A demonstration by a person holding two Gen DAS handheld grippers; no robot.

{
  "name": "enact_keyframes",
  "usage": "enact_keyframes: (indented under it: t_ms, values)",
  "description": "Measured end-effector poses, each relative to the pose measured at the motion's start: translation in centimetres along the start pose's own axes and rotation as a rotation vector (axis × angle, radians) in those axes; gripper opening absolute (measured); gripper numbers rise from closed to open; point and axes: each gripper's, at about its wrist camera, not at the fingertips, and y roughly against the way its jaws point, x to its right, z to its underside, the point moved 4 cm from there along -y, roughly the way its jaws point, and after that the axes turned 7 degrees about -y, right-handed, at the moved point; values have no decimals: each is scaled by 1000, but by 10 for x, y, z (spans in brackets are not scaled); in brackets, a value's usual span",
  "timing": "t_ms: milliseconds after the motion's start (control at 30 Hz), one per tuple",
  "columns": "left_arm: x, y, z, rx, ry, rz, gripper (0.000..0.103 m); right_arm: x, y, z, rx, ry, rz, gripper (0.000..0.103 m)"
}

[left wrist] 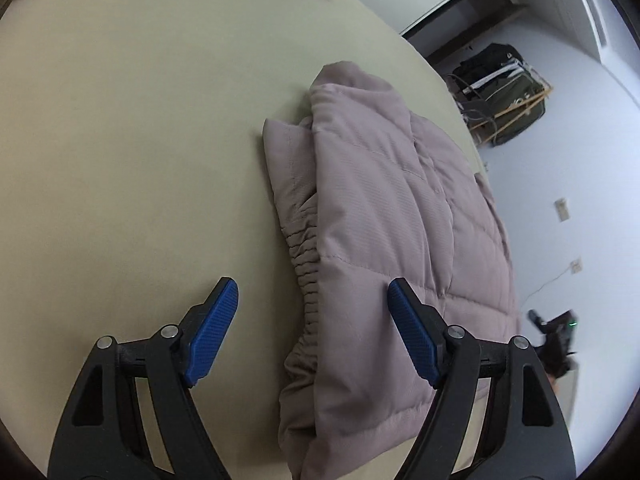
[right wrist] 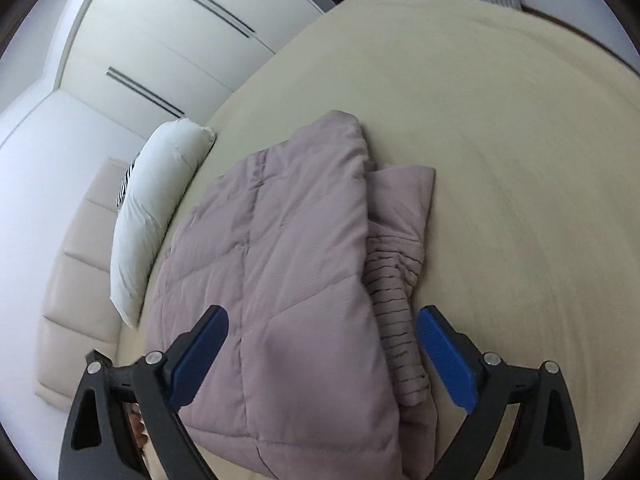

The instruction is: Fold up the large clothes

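A mauve quilted puffer jacket (left wrist: 392, 216) lies folded on the cream bed (left wrist: 140, 140), its elastic hem gathered along one side. In the left wrist view my left gripper (left wrist: 314, 296) hovers open over the jacket's near hem edge, blue pads apart, nothing pinched. In the right wrist view the same jacket (right wrist: 288, 264) lies below my right gripper (right wrist: 322, 320), which stands wide open above the folded fabric; its blue fingertips (right wrist: 434, 328) do not press on the cloth. The ribbed elastic hem (right wrist: 390, 304) shows between the right gripper's fingers.
A white pillow (right wrist: 156, 208) leans on the padded headboard (right wrist: 76, 300) beside the jacket. White wardrobe doors (right wrist: 168, 40) stand behind. Beyond the bed edge are a dark bag on a wooden rack (left wrist: 508, 92) and a black device (left wrist: 556, 336) on the floor.
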Motion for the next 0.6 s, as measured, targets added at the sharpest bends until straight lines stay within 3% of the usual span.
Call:
enact_keyframes:
  t_ms: [133, 267, 500, 600]
  values:
    - [-11, -17, -7, -37, 55, 92, 82, 25, -22, -13, -56, -66, -14, 96]
    - [-15, -32, -18, -69, 109, 191, 82, 31, -32, -27, -79, -135, -167, 95]
    - [-10, -62, -37, -127, 138, 300, 82, 20, -44, -30, -156, -86, -325, 95]
    - [-12, -71, -43, -146, 154, 330, 82, 19, -46, -29, -173, -71, -340, 91]
